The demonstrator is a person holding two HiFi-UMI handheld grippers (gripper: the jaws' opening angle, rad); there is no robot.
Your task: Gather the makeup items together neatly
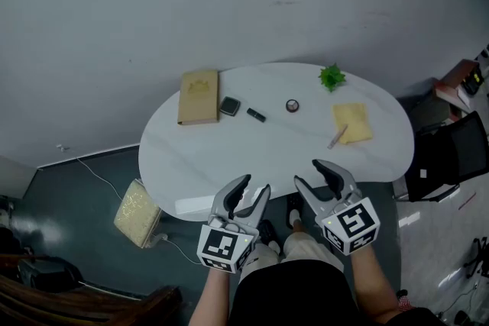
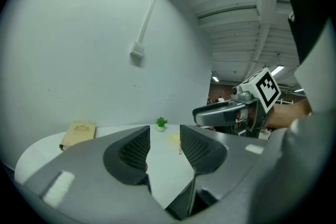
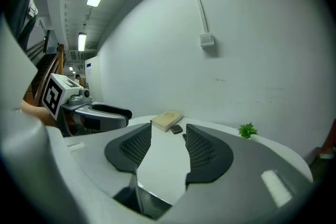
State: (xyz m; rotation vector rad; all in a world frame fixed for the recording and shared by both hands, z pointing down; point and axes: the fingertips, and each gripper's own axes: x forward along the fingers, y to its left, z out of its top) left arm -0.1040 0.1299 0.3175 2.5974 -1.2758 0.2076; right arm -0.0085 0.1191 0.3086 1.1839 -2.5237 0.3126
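We hold both ribbed grey jaws partly apart with nothing between them: left gripper (image 1: 254, 187), right gripper (image 1: 310, 173), by the near edge of the smooth white oval counter (image 1: 229, 156). Makeup sits scattered farther back: dark square compact (image 1: 230, 106) beside a flat tan box (image 1: 199, 96), black tube (image 1: 256, 115), small round pot (image 1: 292, 105), slim pencil (image 1: 337, 138) against a yellow cloth (image 1: 352, 122).

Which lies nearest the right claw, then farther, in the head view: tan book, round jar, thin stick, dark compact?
From the right claw:
1. Thin stick, right side, beside the yellow cloth.
2. Round jar, table's middle.
3. Dark compact, left of middle.
4. Tan book, far left.
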